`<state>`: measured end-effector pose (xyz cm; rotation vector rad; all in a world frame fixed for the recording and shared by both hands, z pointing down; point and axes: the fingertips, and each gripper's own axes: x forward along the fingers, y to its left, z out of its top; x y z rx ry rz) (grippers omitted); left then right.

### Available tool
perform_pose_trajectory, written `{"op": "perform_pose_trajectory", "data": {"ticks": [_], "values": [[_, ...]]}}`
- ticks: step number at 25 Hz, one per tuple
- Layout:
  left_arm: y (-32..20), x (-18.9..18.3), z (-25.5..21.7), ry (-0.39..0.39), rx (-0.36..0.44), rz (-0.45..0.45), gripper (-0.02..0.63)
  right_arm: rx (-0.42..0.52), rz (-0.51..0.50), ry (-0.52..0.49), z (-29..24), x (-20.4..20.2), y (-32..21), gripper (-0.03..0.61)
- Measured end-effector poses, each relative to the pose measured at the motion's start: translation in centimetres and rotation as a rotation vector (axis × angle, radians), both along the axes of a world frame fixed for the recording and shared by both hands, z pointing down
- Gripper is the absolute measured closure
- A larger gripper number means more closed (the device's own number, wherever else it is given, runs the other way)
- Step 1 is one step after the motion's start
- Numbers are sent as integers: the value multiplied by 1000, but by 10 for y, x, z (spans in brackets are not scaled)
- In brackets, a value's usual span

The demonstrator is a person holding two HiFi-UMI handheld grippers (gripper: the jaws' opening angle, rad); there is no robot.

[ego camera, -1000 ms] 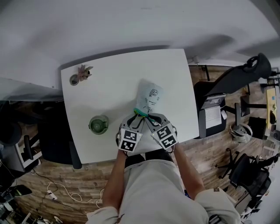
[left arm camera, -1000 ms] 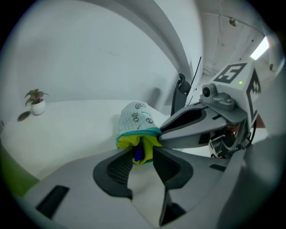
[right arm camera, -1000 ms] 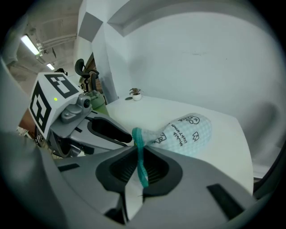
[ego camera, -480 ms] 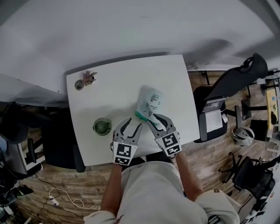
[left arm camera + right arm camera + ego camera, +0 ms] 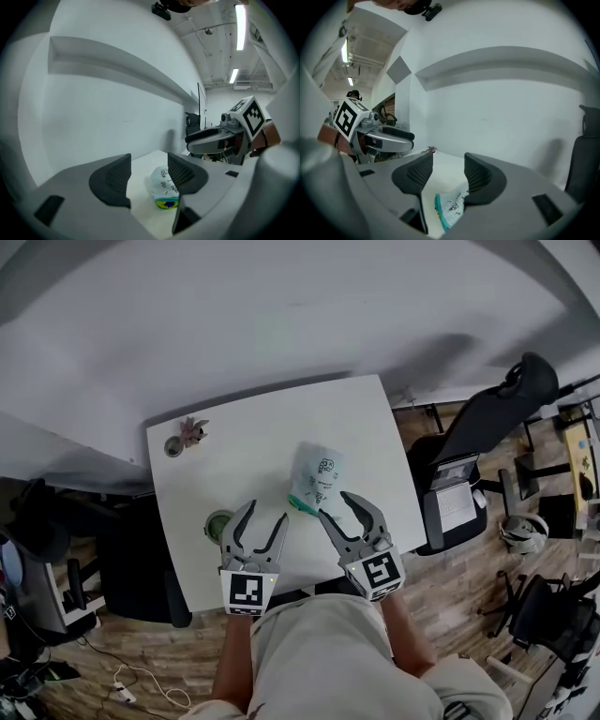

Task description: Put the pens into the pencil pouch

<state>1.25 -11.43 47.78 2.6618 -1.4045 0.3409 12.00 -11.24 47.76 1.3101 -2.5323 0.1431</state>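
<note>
The pale pencil pouch [image 5: 319, 472] with a green-rimmed mouth [image 5: 301, 504] lies on the white table [image 5: 244, 427], its mouth toward me. In the left gripper view, yellow and blue pen ends show inside the pouch mouth [image 5: 166, 204]. My left gripper [image 5: 262, 518] hangs above the table, left of the mouth. My right gripper [image 5: 336, 506] hangs right of the mouth. Both are open, their jaws have just been opening, and nothing is between them. In each gripper view the pouch [image 5: 161, 183] [image 5: 451, 205] lies below and beyond the gripper [image 5: 147, 176] [image 5: 447, 172].
A green cup [image 5: 217, 524] stands left of my left gripper, partly hidden by it. A small potted plant [image 5: 178, 441] sits at the table's far left corner. A black office chair [image 5: 497, 413] and a side stand with a laptop [image 5: 452, 502] are right of the table.
Both grippers have risen off the pouch mouth and moved apart, and their jaws have spread. The pouch stays lying on the table.
</note>
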Motion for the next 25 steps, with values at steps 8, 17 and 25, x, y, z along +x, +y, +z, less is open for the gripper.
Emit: {"op": "perform_pose_trajectory", "data": {"ticks": [8,17,25], "values": [[3,-18,-16,18,32,-28,371,29,23,8,-14,2,4,373],[2,-21,-27,-8,68,17,347,63,50,35,-31,1,1,373],[3,-26,-30,-15,83,20,347,75,55,44,-34,-2,3,373]]}}
